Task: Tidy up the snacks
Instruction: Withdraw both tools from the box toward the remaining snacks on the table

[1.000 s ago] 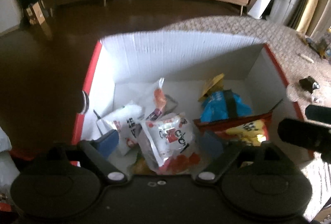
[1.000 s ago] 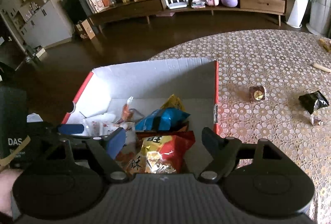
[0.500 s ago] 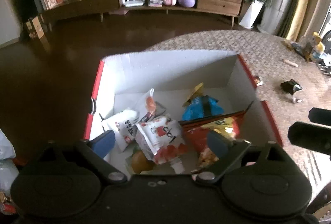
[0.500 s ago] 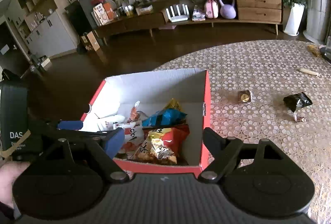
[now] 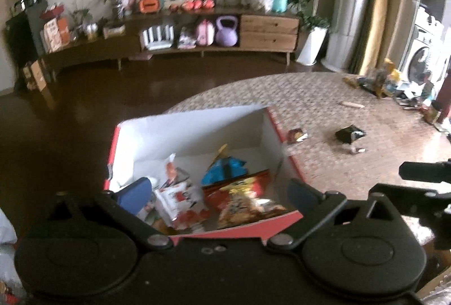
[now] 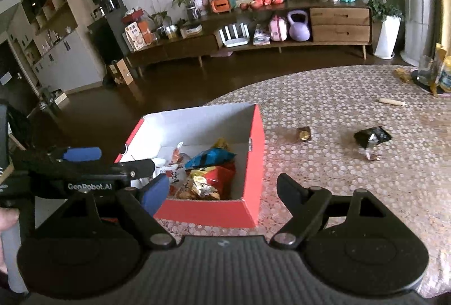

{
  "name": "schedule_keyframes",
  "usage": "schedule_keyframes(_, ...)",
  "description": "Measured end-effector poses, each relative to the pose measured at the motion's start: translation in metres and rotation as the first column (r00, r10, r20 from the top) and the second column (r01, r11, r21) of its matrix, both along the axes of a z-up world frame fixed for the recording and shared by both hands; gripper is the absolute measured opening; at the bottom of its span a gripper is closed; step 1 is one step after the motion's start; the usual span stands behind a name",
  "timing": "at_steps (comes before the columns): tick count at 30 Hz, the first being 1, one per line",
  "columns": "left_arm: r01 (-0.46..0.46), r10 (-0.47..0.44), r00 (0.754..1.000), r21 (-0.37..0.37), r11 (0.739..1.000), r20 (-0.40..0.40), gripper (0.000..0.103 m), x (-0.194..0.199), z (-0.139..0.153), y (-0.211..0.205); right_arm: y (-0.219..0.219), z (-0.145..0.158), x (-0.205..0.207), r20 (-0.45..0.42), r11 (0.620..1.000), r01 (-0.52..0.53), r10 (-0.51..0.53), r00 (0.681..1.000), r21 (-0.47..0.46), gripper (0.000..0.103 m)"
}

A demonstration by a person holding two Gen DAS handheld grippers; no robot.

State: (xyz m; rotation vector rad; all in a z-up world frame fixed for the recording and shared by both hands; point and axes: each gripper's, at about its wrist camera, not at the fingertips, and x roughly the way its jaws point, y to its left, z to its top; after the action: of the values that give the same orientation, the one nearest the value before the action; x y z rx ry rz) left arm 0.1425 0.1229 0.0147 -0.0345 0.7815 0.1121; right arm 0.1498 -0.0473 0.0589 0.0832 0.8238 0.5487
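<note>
Several snack bags (image 6: pixel 203 178) lie inside the red cardboard box with white inner walls (image 6: pixel 255 164) on the patterned tablecloth (image 6: pixel 352 108). We hold the left gripper (image 5: pixel 220 192) with jaws just opened wide, empty; the right gripper (image 6: pixel 222 189) is spread too (nothing between). One black packet (image 6: pixel 372 137) lies well apart.

Snack packets at the near end of the red box (image 5: pixel 282 133) sit partly hidden behind the left claw (image 5: pixel 217 192). Print on the packets is too blurred to read.
</note>
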Motion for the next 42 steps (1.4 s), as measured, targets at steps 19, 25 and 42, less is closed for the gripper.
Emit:
schedule_keyframes(19, 0.157, -0.155, 0.986, -0.027, 0.987, 0.053, 0.103, 0.031, -0.006, -0.105, -0.129, -0.013, 0.001, 0.063, 0.983, 0.169, -0.164, 0.984, -0.071, 0.098)
schedule_keyframes(25, 0.125, -0.125, 0.992, -0.040, 0.991, 0.001, 0.103, 0.065, -0.012, -0.123, -0.158, -0.034, 0.025, 0.058, 0.972, 0.217, -0.212, 0.976, -0.096, 0.098)
schedule_keyframes(42, -0.034, 0.027, 0.990, -0.051, 0.998, -0.137, 0.103, 0.190, -0.062, -0.160, -0.183, -0.105, 0.100, 0.026, 0.977, 0.194, -0.192, 0.981, -0.090, 0.098)
